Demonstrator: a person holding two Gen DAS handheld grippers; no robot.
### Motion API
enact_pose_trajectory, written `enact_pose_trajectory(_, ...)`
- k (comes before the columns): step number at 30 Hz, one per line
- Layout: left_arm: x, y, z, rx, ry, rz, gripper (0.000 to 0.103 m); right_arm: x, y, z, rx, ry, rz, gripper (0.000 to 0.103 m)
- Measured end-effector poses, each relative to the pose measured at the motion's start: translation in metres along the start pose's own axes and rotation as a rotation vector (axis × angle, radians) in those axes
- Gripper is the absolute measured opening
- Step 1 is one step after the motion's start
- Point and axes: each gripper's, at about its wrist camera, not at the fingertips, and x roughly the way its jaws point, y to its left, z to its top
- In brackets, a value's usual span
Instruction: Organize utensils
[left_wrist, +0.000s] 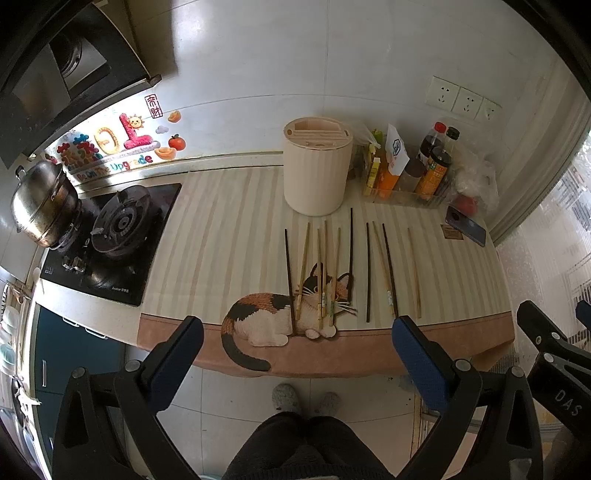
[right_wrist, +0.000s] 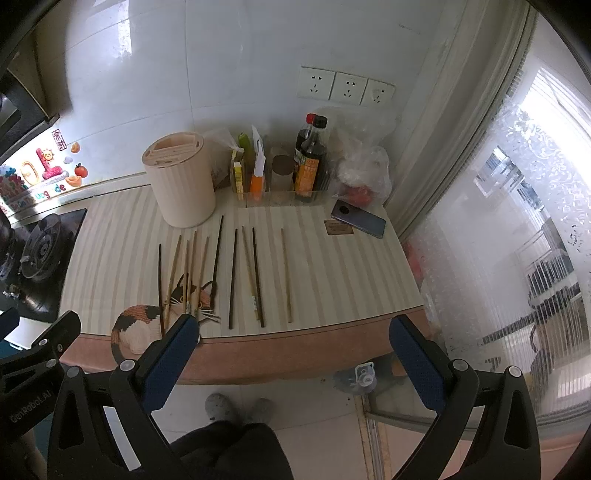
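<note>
Thin chopsticks (left_wrist: 351, 273), some pale bamboo and some dark wood, lie loose in a rough row on the striped, cat-printed mat covering the bench (left_wrist: 221, 229). Behind them stands a cream cylindrical utensil holder (left_wrist: 317, 173) with slotted top. A clear tray (right_wrist: 280, 195) beside it holds sauce bottles; a phone (right_wrist: 358, 221) lies near. The left tool (left_wrist: 297, 350) and right tool (right_wrist: 295, 350) both hover spread wide, empty, short of the bench edge.
</note>
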Motion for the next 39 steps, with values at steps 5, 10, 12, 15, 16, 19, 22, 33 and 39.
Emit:
enact_pose_trajectory(5, 0.0, 0.0, 0.0, 0.002, -0.002, 0.0, 0.103, -0.002, 0.0, 0.002, 0.0, 0.0, -0.002, 0.103)
enact_pose_trajectory(10, -0.003, -0.002, -0.001, 0.0, -0.004, -0.002, 0.103, -0.005, 0.0, 0.002, -0.001, -0.001, -0.003, 0.103)
enact_pose_trajectory(12, -0.003, -0.002, -0.001, 0.002, -0.005, -0.001, 0.103, -0.004, 0.001, -0.001, 0.0, -0.003, -0.003, 0.103)
enact_pose_trajectory(15, -0.004, -0.002, -0.002, 0.001, -0.009, 0.0, 0.103, -0.006, 0.0, -0.001, -0.001, -0.004, -0.003, 0.103)
enact_pose_trajectory(16, -0.004, -0.002, -0.002, 0.001, -0.01, -0.001, 0.103, -0.005, 0.0, -0.002, 0.001, -0.004, -0.002, 0.103)
enact_pose_trajectory(19, -0.012, 0.001, -0.001, 0.003, -0.016, -0.006, 0.103, -0.01, 0.001, 0.0, 0.002, -0.007, -0.003, 0.103)
enact_pose_trajectory(22, -0.015, 0.001, 0.0, 0.006, -0.02, -0.008, 0.103, -0.013, 0.001, 0.001, 0.004, -0.01, -0.004, 0.103)
enact_pose_trajectory(33, -0.018, 0.001, 0.0, 0.008, -0.024, -0.01, 0.103, -0.018, 0.0, 0.001, 0.01, -0.018, -0.006, 0.103)
enact_pose_trajectory(39, -0.017, 0.001, -0.001, 0.008, -0.024, -0.011, 0.103, -0.018, 0.001, -0.001, 0.009, -0.019, -0.007, 0.103)
